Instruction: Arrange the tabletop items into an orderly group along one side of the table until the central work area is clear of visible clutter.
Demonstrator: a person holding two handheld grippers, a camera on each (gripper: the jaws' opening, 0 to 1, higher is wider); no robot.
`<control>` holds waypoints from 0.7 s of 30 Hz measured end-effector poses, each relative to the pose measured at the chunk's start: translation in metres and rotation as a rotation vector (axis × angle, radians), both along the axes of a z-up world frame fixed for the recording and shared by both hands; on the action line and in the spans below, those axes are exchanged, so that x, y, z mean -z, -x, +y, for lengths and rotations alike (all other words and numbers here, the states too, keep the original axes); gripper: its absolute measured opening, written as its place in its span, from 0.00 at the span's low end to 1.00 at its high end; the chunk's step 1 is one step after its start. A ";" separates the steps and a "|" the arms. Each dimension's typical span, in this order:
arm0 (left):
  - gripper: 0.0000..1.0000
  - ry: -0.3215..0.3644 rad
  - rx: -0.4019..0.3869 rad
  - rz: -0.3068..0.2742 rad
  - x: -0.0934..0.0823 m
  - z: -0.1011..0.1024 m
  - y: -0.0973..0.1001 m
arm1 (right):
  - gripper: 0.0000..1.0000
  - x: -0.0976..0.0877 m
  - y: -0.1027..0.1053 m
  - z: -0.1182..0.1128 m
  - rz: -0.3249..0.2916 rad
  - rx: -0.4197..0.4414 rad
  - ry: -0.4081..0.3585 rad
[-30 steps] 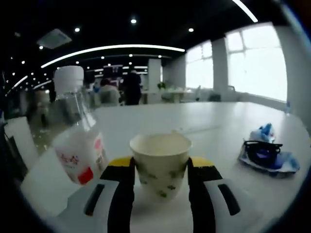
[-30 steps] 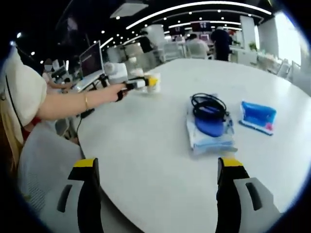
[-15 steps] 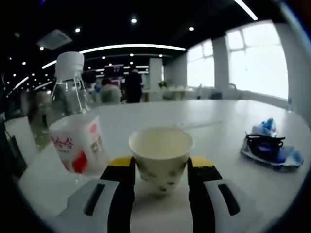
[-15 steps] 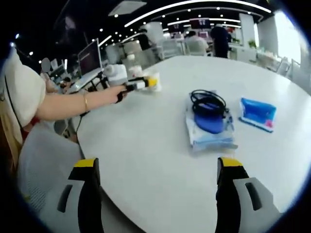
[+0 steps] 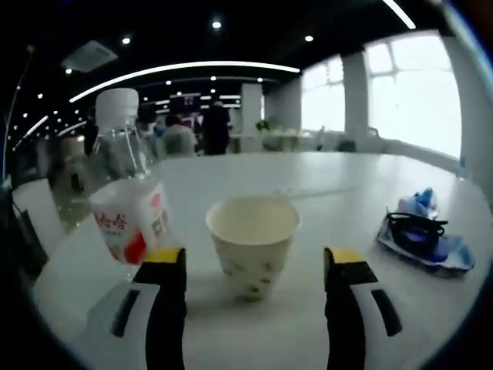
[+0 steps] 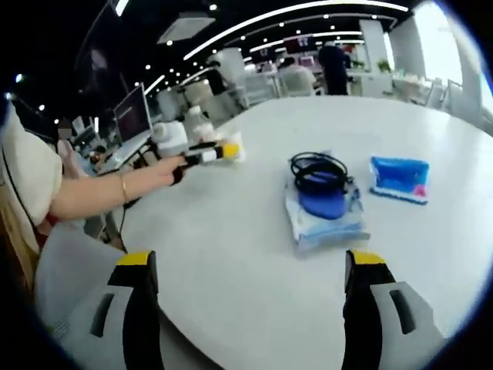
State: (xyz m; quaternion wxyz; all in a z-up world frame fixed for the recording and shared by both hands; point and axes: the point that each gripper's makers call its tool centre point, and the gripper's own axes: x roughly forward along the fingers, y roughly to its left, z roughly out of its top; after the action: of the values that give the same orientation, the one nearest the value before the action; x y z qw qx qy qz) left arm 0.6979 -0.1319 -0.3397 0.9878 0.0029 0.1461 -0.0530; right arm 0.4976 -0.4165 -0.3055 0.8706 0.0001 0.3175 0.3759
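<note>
Left gripper view: my left gripper (image 5: 254, 266) is spread around the cup (image 5: 253, 244), not touching.
Bottle (image 5: 125, 192) stands just left; my right gripper (image 6: 250, 266) is spread, empty.

Overhead, dark ceiling crossed by a long curved light strip (image 5: 185, 71), with small spotlights (image 5: 216, 25) dotted around it and a square vent (image 5: 89, 55) to one side. Past the far edge of the table (image 6: 231, 254), two people (image 5: 217, 127), one dark-clothed and standing, beside a white pillar (image 5: 250, 116). Bright windows (image 5: 416, 100) along the wall beyond the right edge. Off the left edge, a dark monitor (image 6: 132, 114) among blurred desks.
</note>
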 end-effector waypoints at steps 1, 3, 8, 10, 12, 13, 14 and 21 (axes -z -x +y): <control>0.75 -0.011 0.005 0.012 0.001 -0.001 0.003 | 0.99 -0.001 0.000 0.000 -0.008 0.000 0.000; 0.78 -0.013 0.029 0.031 0.003 -0.006 0.008 | 0.99 -0.003 -0.001 0.000 -0.010 0.003 -0.004; 0.89 -0.057 0.100 0.094 0.008 -0.017 0.021 | 0.99 -0.005 -0.002 -0.003 -0.011 0.022 -0.004; 0.92 -0.053 0.113 0.104 0.007 -0.021 0.028 | 0.99 -0.006 -0.004 -0.005 -0.011 0.037 -0.006; 0.93 -0.077 0.130 0.130 0.009 -0.024 0.036 | 0.99 -0.008 -0.006 -0.007 -0.007 0.052 -0.014; 0.94 -0.086 0.144 0.128 0.008 -0.026 0.038 | 0.99 -0.009 -0.008 -0.009 -0.003 0.076 -0.029; 0.94 -0.097 0.160 0.135 0.007 -0.029 0.042 | 0.99 -0.011 -0.010 -0.009 0.008 0.102 -0.057; 0.99 -0.087 0.238 0.151 -0.003 -0.046 0.062 | 0.99 -0.021 -0.025 -0.021 0.014 0.201 -0.131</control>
State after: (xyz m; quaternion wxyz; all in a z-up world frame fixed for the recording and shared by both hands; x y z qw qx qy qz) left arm 0.6356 -0.1782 -0.3365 0.9597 0.0590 0.2207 -0.1637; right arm 0.5226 -0.4377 -0.2842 0.8997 0.0914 0.2968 0.3068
